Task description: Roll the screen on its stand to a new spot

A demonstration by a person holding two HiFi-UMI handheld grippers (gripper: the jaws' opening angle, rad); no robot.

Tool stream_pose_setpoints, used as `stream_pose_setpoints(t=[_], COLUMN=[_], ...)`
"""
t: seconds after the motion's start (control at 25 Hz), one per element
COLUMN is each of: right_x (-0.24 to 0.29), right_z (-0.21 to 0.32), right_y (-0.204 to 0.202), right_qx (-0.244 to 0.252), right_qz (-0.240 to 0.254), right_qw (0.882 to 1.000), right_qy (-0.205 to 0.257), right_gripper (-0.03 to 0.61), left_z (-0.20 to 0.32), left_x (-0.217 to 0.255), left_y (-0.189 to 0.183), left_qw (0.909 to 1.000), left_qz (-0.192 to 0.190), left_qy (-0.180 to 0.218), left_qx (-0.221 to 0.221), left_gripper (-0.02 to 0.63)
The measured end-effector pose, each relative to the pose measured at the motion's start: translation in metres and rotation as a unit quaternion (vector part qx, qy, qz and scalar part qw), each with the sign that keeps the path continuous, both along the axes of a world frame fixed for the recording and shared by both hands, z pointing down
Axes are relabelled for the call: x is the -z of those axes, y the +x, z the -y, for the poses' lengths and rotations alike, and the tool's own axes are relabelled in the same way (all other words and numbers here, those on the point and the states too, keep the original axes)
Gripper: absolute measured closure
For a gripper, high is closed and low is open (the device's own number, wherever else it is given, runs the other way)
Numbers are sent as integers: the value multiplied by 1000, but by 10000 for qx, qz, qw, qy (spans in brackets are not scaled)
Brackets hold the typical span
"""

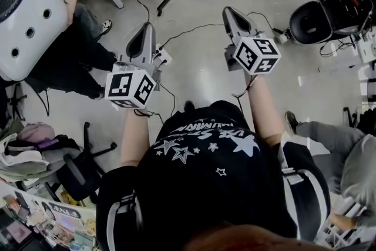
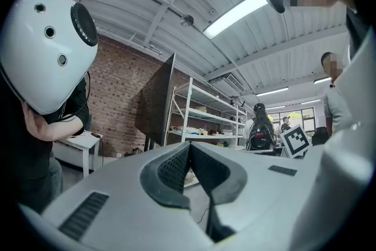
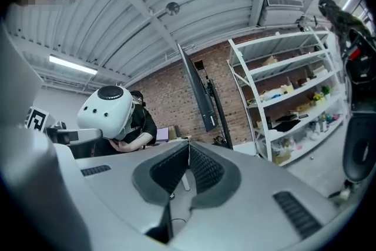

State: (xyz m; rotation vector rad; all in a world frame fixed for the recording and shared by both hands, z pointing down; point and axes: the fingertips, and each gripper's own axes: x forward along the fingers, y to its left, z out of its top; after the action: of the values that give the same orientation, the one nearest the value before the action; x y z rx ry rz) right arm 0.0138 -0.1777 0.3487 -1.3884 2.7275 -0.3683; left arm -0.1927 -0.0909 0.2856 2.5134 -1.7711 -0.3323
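Screen ahead of both grippers, well apart from them

The dark flat screen on its black pole stand (image 3: 198,91) stands straight ahead of the right gripper (image 1: 230,11) and ahead, slightly to the left, of the left gripper (image 1: 148,26), touching neither. Behind the screen is a red brick wall (image 3: 167,88), and right of the screen stands a white open metal shelving rack (image 3: 282,97). A large white rounded plastic shell (image 1: 26,14) sits left of the left gripper, in front of a seated person in black clothes (image 1: 76,56). A thin black cable (image 1: 194,28) lies on the grey floor (image 1: 205,76) between the grippers. A black rounded machine (image 1: 320,19) stands right of the right gripper.
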Motion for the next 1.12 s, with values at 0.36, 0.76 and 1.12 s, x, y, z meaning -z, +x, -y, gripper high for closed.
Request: stream_pose_setpoints(t=[0.36,0.76,1.12], right_x=[-12,3,34], right_z=[59,168,263], right_y=[-25,-66,-98], right_qx=[50,361,670], right_qz=[-17,36,-17], right_qw=[9999,9993,9971], right_qy=[-155,46,362], right_gripper=[571,571,569], left_z=[58,148,234], left_x=[-15,-10,7], left_y=[-19,-39,-54], left_qw=[9999,9996,9986], left_qz=[-61,-86,-76], left_qy=[-161,-129,3], left_qx=[-2,234,522], left_gripper=[604,604,604])
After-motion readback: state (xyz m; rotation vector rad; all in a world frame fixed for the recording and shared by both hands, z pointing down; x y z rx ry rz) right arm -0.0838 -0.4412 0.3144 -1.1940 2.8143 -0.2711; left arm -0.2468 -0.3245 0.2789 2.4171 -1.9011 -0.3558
